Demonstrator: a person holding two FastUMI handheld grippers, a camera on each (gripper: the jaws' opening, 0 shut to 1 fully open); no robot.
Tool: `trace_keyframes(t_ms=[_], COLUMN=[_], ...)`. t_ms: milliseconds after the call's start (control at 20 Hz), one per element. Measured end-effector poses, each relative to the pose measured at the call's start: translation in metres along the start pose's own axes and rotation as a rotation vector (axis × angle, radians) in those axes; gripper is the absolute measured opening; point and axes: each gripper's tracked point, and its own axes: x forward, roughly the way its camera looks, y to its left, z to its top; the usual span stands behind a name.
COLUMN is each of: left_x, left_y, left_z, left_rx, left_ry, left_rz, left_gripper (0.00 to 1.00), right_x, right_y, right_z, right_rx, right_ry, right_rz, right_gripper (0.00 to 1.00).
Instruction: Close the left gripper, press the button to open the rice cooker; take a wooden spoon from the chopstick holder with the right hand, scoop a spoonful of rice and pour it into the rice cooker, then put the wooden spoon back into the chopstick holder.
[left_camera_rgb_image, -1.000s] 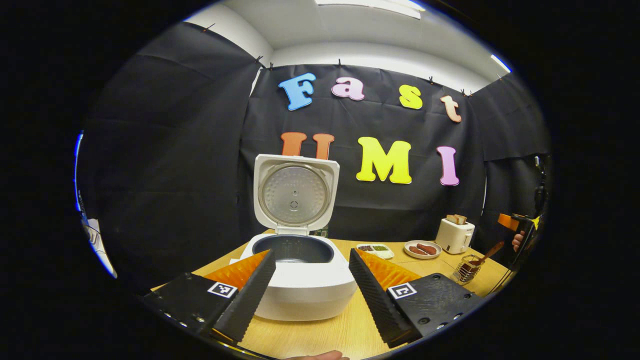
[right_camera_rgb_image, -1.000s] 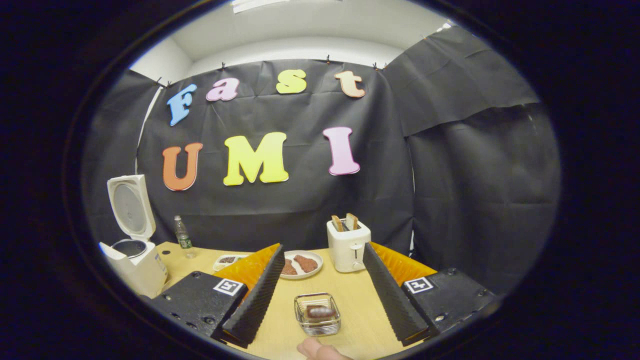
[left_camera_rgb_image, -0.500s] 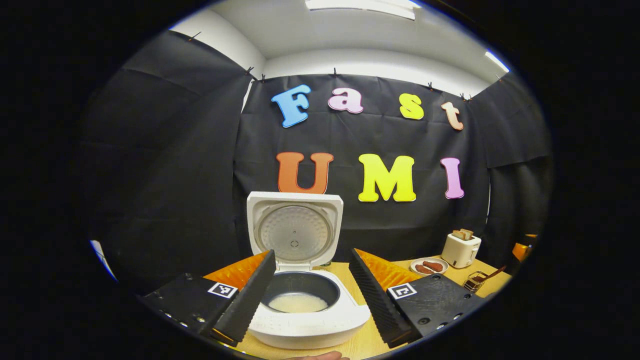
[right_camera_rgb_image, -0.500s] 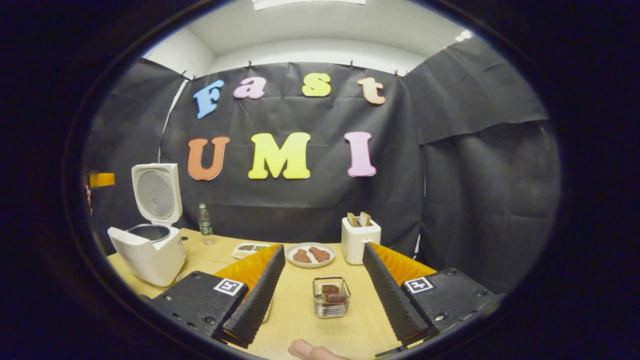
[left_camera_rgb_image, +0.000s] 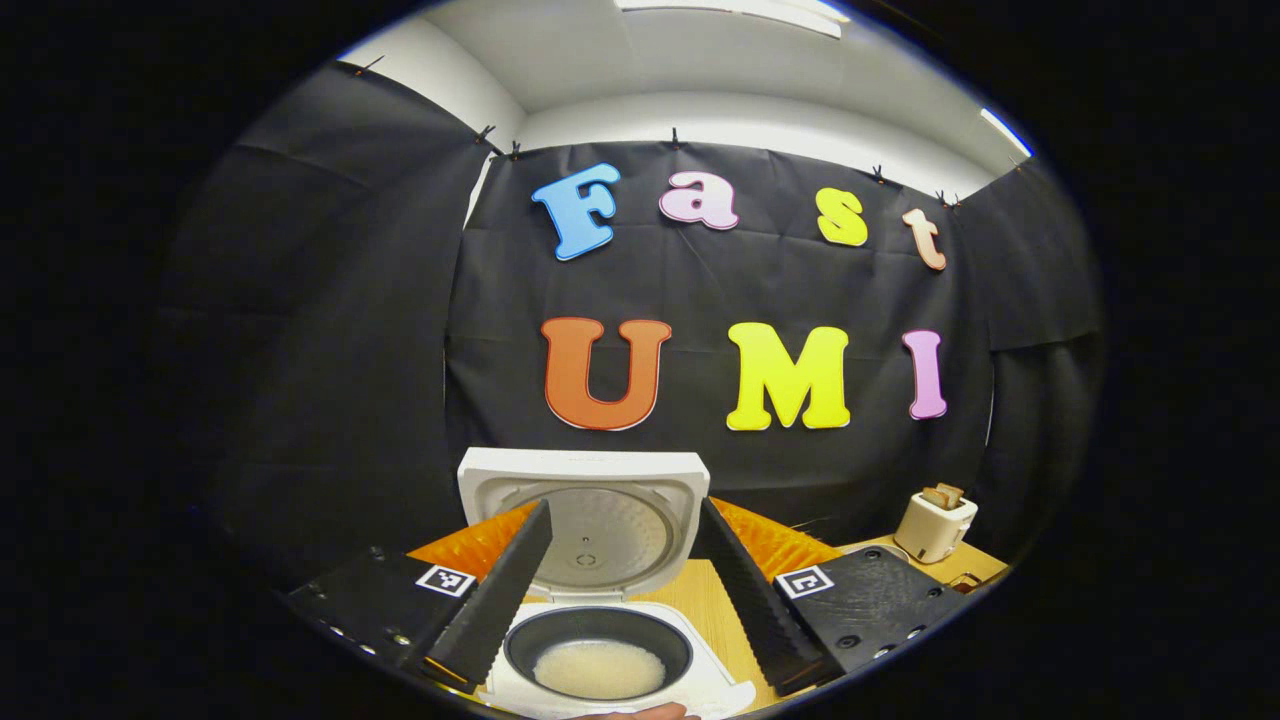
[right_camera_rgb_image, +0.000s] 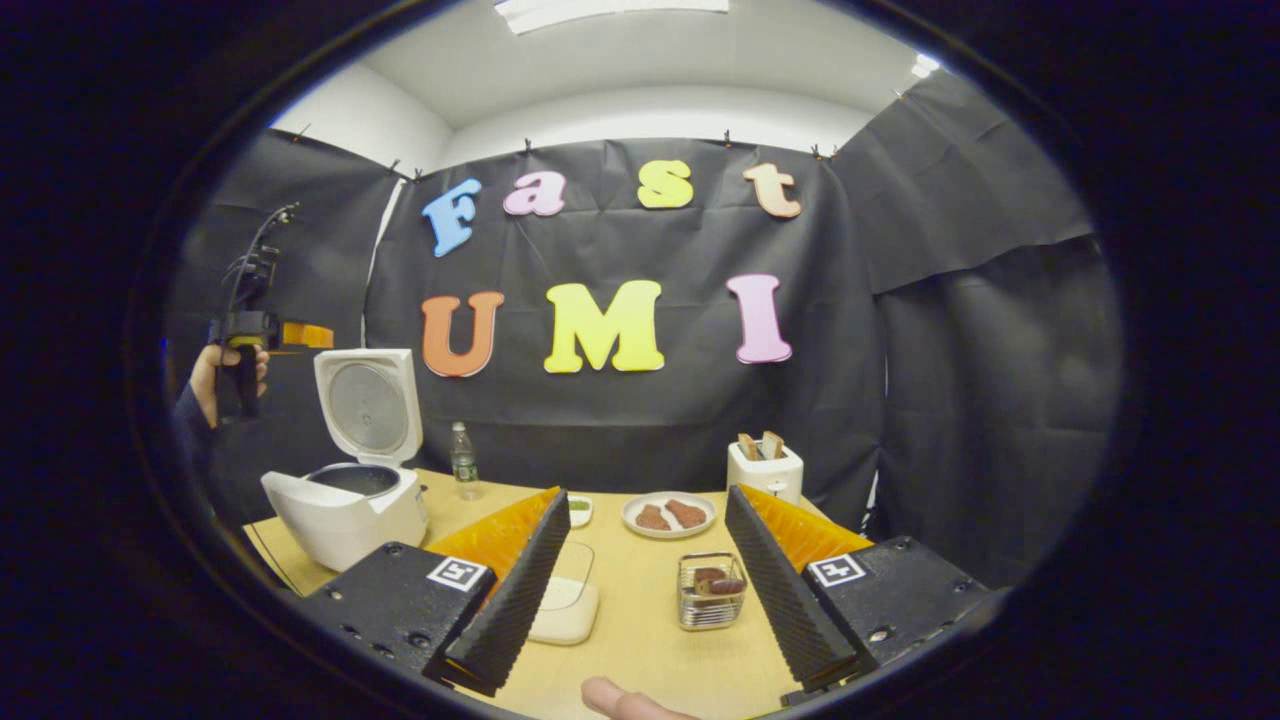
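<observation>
In the right gripper view, a hand (right_camera_rgb_image: 205, 385) is holding the left gripper (right_camera_rgb_image: 262, 335) up at far left, above the rice cooker (right_camera_rgb_image: 345, 505), whose lid is standing open. In the left gripper view, the left gripper (left_camera_rgb_image: 622, 650) is hanging wide open and empty over rice in the pot (left_camera_rgb_image: 598, 668). The right gripper (right_camera_rgb_image: 648, 655) is gaping wide, holding nothing, above the counter (right_camera_rgb_image: 640, 640). The chopstick holder (right_camera_rgb_image: 711, 592) with the wooden spoon (right_camera_rgb_image: 718, 581) is sitting between its fingers, farther off.

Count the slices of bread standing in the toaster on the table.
2: both stand upright side by side in the slots of the toaster, a left slice and a right slice. Anything deeper in the slots is hidden.
</observation>
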Motion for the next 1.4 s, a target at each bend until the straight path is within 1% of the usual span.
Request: trace_keyframes(t_ms=[50, 100, 150, 200, 300, 350, 400, 500, 550, 600, 650, 700, 750, 850, 900, 950, 1000, 1050, 1150, 1250, 1300, 1350, 1400], left_x=[0.012, 0.021, 0.03, 0.041, 0.065, 0.077, 0.089, 0.114, 0.129, 0.14, 0.149, 0.157, 0.165, 0.178, 0.179, 0.176, 0.175, 0.174, 0.169, 0.154, 0.146, 0.14, 0.132], left_y=[0.002, 0.004, 0.008, 0.013, 0.021, 0.023, 0.029, 0.041, 0.045, 0.048, 0.05, 0.053, 0.056, 0.066, 0.07, 0.067, 0.066, 0.067, 0.066, 0.062, 0.06, 0.059, 0.056], left_z=[0.003, 0.005, 0.007, 0.007, 0.009, 0.007, 0.003, -0.001, -0.003, -0.007, -0.012, -0.015, -0.015, -0.023, -0.027, -0.021, -0.023, -0.023, -0.025, -0.028, -0.029, -0.031, -0.034], left_rx=[0.001, 0.004, 0.003, -0.002, -0.003, -0.004, -0.001, 0.014, 0.006, 0.003, 0.002, 0.009, 0.026, 0.05, 0.067, 0.061, 0.063, 0.063, 0.058, 0.056, 0.056, 0.053, 0.047], left_ry=[-0.003, 0.001, 0.002, 0.007, 0.006, 0.014, 0.023, 0.042, 0.046, 0.057, 0.077, 0.084, 0.084, 0.106, 0.114, 0.096, 0.106, 0.112, 0.14, 0.155, 0.159, 0.173, 0.183], left_rz=[-0.006, -0.008, -0.005, 0.0, 0.013, 0.011, 0.024, 0.055, 0.07, 0.082, 0.096, 0.11, 0.117, 0.158, 0.175, 0.175, 0.175, 0.181, 0.182, 0.174, 0.165, 0.157, 0.146], left_gripper=[0.94, 0.94, 0.94, 0.94, 0.94, 0.94, 0.94, 0.94, 0.94, 0.94, 0.94, 0.94, 0.94, 0.94, 0.94, 0.95, 0.96, 0.96, 0.96, 0.96, 0.96, 0.96, 0.96], right_x=[0.002, 0.004, 0.005, 0.005, 0.004, 0.006, 0.007, 0.005, 0.006, 0.007, 0.008, 0.01, 0.012, 0.015, 0.015, 0.014, 0.014, 0.012, 0.007, -0.001, -0.005, -0.011, -0.015], right_y=[0.002, 0.003, 0.005, 0.007, 0.008, 0.008, 0.006, 0.002, 0.003, 0.002, 0.0, -0.002, -0.005, -0.003, -0.001, 0.0, -0.001, -0.001, 0.001, 0.006, 0.009, 0.012, 0.015], right_z=[0.0, 0.0, -0.003, -0.004, -0.001, 0.001, 0.001, 0.012, 0.018, 0.017, 0.015, 0.012, 0.008, 0.001, -0.001, -0.002, -0.003, -0.004, -0.008, -0.009, -0.007, -0.006, -0.005], right_rx=[0.002, 0.002, 0.0, -0.004, 0.001, 0.006, 0.015, 0.087, 0.123, 0.148, 0.158, 0.156, 0.149, 0.14, 0.136, 0.133, 0.131, 0.129, 0.13, 0.125, 0.122, 0.115, 0.105], right_ry=[0.001, 0.01, 0.021, 0.03, 0.017, 0.007, 0.002, -0.066, -0.091, -0.101, -0.105, -0.101, -0.092, -0.067, -0.059, -0.052, -0.044, -0.04, -0.02, -0.007, -0.007, -0.008, -0.01], right_rz=[0.003, 0.003, 0.006, 0.01, 0.011, 0.007, -0.001, -0.011, -0.003, -0.002, -0.001, -0.007, -0.017, -0.021, -0.015, -0.013, -0.017, -0.018, -0.023, -0.018, -0.013, -0.003, 0.0], right_gripper=[0.96, 1.0, 0.96, 1.0, 1.0, 0.96, 1.0, 1.0, 0.96, 0.96, 1.0, 0.96, 1.0, 1.0, 1.0, 0.96, 0.96, 1.0, 1.0, 1.0, 0.96, 1.0, 1.0])
